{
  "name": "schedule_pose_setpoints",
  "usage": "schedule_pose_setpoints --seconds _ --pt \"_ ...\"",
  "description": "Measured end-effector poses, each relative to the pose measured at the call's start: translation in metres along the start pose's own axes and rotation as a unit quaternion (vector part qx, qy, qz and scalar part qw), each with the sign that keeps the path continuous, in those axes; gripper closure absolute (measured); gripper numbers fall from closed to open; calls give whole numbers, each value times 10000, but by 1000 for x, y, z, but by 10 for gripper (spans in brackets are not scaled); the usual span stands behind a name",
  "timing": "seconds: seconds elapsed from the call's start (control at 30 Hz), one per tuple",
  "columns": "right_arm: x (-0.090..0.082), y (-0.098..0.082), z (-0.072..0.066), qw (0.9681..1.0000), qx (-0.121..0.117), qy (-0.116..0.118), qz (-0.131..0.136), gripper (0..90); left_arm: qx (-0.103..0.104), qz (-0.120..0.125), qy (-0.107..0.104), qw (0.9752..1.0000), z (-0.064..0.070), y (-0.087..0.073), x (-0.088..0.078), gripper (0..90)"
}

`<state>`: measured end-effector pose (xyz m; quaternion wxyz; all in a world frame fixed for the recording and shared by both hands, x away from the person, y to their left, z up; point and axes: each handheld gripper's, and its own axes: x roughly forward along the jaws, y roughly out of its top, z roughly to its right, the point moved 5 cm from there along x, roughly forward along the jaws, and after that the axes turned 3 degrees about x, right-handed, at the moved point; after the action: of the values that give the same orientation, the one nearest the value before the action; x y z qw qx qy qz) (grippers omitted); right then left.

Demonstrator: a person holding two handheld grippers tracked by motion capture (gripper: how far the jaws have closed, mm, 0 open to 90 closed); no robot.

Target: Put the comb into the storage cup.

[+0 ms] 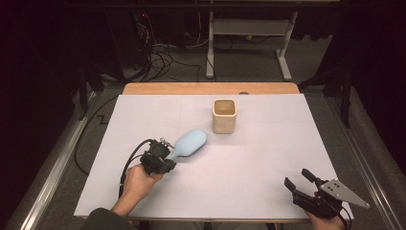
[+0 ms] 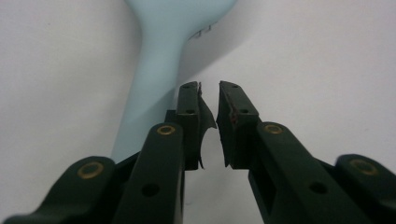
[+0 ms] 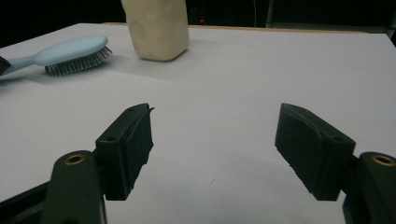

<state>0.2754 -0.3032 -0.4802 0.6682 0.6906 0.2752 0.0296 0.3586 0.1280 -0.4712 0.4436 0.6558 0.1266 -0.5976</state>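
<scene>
Two grippers work over the white table (image 1: 268,191). The left gripper (image 2: 209,91) sits at the handle end of the light blue hairbrush (image 1: 189,143), its jaws slightly parted with nothing between them, the handle lying just outside one jaw. The brush lies bristles-down near the cream cup (image 1: 224,115). The right gripper (image 3: 212,140) rests well apart, jaws wide and empty.

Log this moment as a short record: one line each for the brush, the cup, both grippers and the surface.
brush: light blue hairbrush, lying on the table, bristles down, handle toward the left gripper
cup: cream square-mouthed cup, upright, beyond the brush head, apart from it
left gripper: jaws slightly parted with nothing between them, brush handle beside the left jaw
right gripper: jaws wide open, nothing between them, near the table's front right corner
surface: white table
</scene>
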Motion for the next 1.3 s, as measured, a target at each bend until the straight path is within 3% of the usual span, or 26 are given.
schedule_pose_setpoints --seconds 0.2,0.33,0.53,0.77,0.97,1.3 --pt "0 0 0 10000 -10 -19 2 278 -95 250 -192 9995 1 3 -11 648" --pt "0 0 0 10000 -16 -11 -5 278 -122 283 -202 9993 0 5 -14 561" --pt "-1 0 0 10000 -25 -31 42 282 -98 373 -191 9991 -1 8 -19 508" --pt "0 0 0 10000 -23 -32 25 282 -229 514 -43 9984 -9 15 -22 446" --pt "0 0 0 10000 -25 -31 26 283 -277 471 126 9984 -16 22 -19 405" --pt "0 0 1 10000 -16 -29 21 283 -27 429 396 9983 -18 32 -6 367"
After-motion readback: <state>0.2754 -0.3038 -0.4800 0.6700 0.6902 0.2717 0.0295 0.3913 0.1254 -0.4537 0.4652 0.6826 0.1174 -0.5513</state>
